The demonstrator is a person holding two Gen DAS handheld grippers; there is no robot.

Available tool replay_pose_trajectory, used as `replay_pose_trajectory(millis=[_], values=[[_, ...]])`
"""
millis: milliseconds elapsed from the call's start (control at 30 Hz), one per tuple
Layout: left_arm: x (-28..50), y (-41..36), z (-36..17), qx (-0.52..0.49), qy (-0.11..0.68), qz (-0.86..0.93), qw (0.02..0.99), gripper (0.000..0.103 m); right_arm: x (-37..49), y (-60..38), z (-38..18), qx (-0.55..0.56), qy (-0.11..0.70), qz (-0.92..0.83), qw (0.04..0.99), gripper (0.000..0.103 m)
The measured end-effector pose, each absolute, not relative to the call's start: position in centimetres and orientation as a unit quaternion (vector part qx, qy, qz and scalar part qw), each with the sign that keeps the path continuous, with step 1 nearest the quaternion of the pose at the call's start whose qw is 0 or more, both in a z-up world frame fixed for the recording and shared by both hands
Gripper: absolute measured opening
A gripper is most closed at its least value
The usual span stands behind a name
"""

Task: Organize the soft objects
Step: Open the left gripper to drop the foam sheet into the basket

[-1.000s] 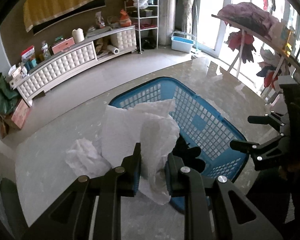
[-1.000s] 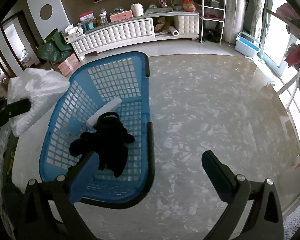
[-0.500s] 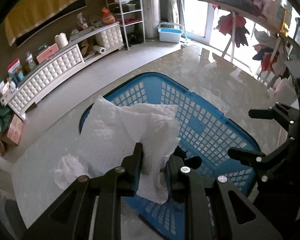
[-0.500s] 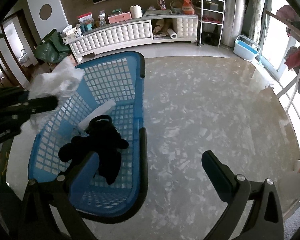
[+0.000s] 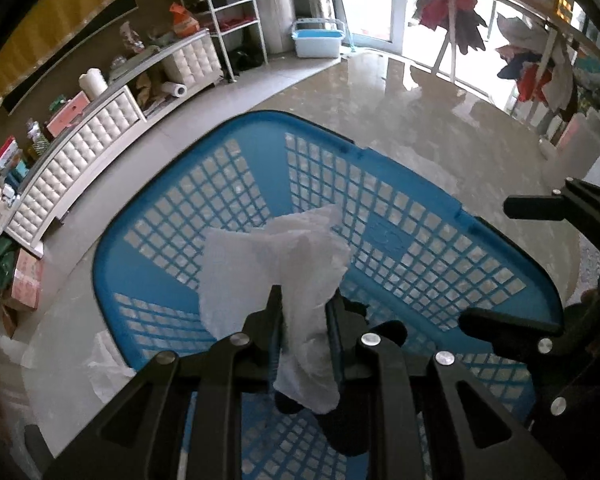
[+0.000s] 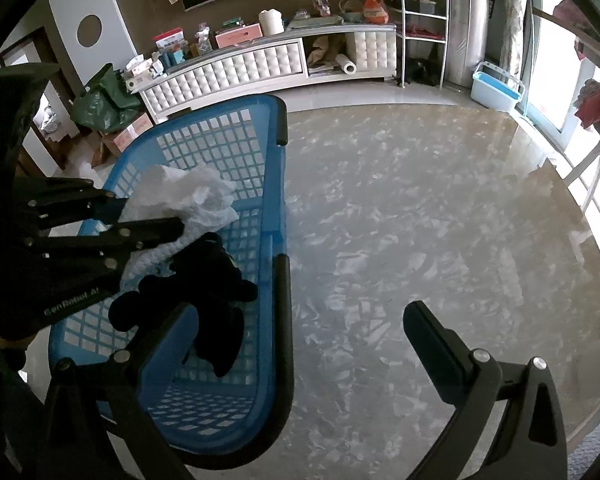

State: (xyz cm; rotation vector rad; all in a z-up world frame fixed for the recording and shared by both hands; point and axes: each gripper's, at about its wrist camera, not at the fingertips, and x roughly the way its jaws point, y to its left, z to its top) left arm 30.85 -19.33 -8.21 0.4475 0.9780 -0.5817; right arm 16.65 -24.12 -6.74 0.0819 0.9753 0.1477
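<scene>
The left gripper (image 5: 303,334) is clamped on a crumpled white cloth (image 5: 276,268), and that cloth hangs right over the blue basket (image 5: 500,248), its loose tail drooping below the jaws toward six o'clock. The right gripper (image 6: 300,320) hovers at the basket's near edge, jaws spread wide, nothing between them. Inside the basket, a black soft toy (image 6: 204,288) lies just beneath the cloth.

Now the risks. The cloth is pinched only by a narrow fold, so if the jaws part while it hangs off-centre, the light fabric could drape across the rim at nine o'clock instead of dropping in. That tail could also snag on a finger on release and get dragged back out. And there's another white scrap (image 5: 108,364) on the floor outside the basket at eight o'clock, easily overlooked. The right gripper, so close to the rim, could nudge the basket.
</scene>
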Motion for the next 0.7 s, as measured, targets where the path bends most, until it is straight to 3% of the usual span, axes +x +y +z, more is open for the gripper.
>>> replay_pose_trajectory(millis=[267, 433, 500, 567, 700], values=[[31.00, -19.81, -8.72, 0.213, 0.470, -0.282, 0.809, 0.023, 16.70, -24.72, -6.62, 0.054, 0.469, 0.073, 0.879, 0.103], [30.97, -19.86, -8.86, 0.212, 0.472, -0.282, 0.808, 0.040, 16.67, -24.71, -6.58, 0.057, 0.470, 0.073, 0.878, 0.103], [30.96, -19.79, -8.96, 0.208, 0.477, -0.283, 0.806, 0.057, 16.60, -24.72, -6.49, 0.059, 0.469, 0.074, 0.878, 0.103], [30.93, -19.83, -8.98, 0.205, 0.481, -0.288, 0.803, 0.067, 16.44, -24.87, -6.33, 0.061, 0.469, 0.074, 0.878, 0.103], [30.68, -19.72, -8.36, 0.200, 0.476, -0.288, 0.806, 0.076, 16.27, -24.96, -6.02, 0.065, 0.469, 0.073, 0.878, 0.103]])
